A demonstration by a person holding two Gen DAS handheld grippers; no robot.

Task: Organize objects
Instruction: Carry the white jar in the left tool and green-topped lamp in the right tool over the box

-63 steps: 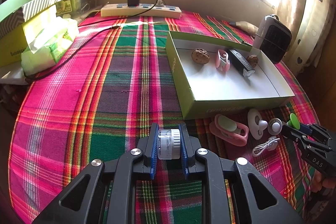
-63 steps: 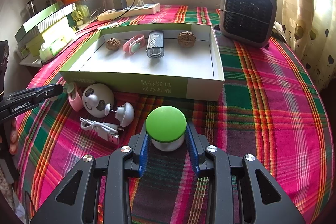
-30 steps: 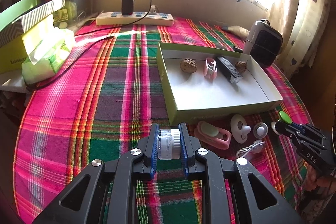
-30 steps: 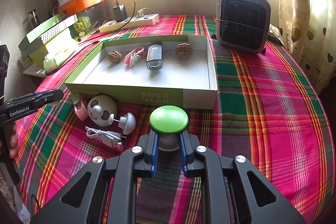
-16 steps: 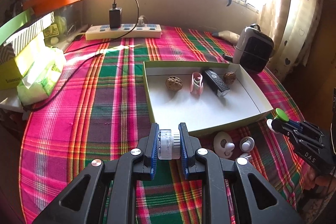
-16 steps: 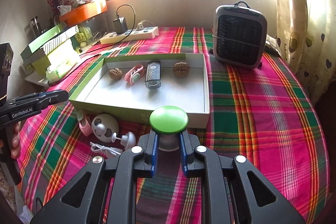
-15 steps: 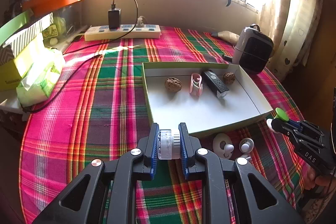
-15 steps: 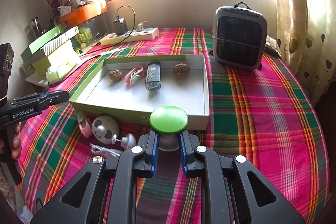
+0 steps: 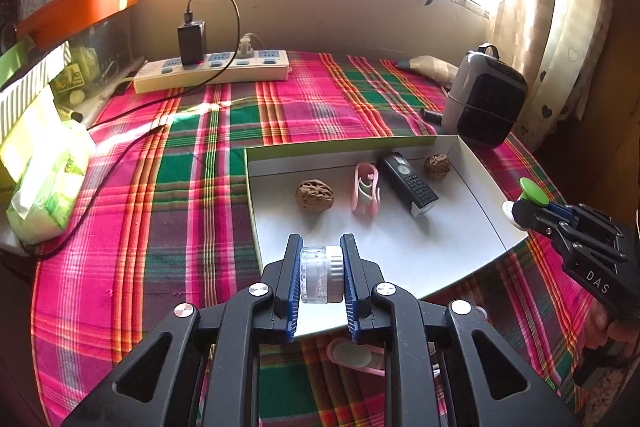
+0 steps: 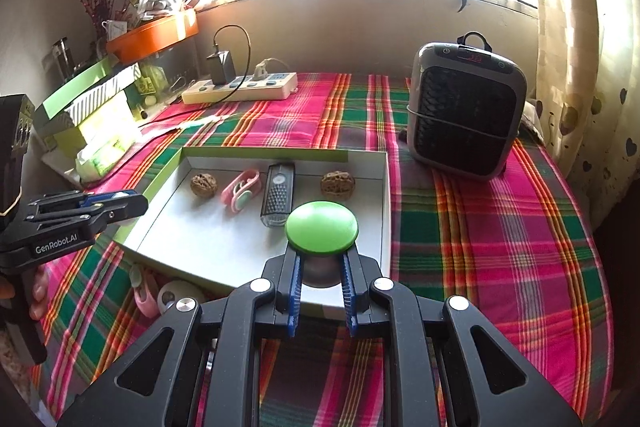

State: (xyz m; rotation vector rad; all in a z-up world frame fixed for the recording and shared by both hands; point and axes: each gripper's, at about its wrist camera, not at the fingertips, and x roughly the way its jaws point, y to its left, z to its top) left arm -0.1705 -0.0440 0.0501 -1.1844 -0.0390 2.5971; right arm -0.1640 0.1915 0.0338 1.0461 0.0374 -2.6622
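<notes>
My left gripper (image 9: pixel 320 267) is shut on a small clear jar with a silver band (image 9: pixel 321 274), held above the near edge of the open box (image 9: pixel 472 163). My right gripper (image 10: pixel 320 267) is shut on the white stem of a green-capped mushroom-shaped piece (image 10: pixel 321 227), over the box's near right corner (image 10: pixel 385 227). Inside the box lie two walnuts (image 9: pixel 314 195) (image 9: pixel 437 167), a pink clip (image 9: pixel 365 193) and a black remote-like device (image 9: pixel 408 183). In the left wrist view the right gripper (image 9: pixel 520 207) shows at the right with the green cap (image 9: pixel 533 190).
A pink item (image 9: pixel 356 357) and a white round piece (image 10: pixel 176 297) lie on the plaid cloth in front of the box. A small heater (image 10: pixel 464 115) stands at the back right, a power strip (image 10: pixel 240 89) at the back. Tissue packs (image 9: pixel 48 183) and boxes sit at the left.
Both grippers have risen and moved toward the box with their objects still held; the box now lies directly under the fingertips, and the loose items in front of it are mostly hidden.
</notes>
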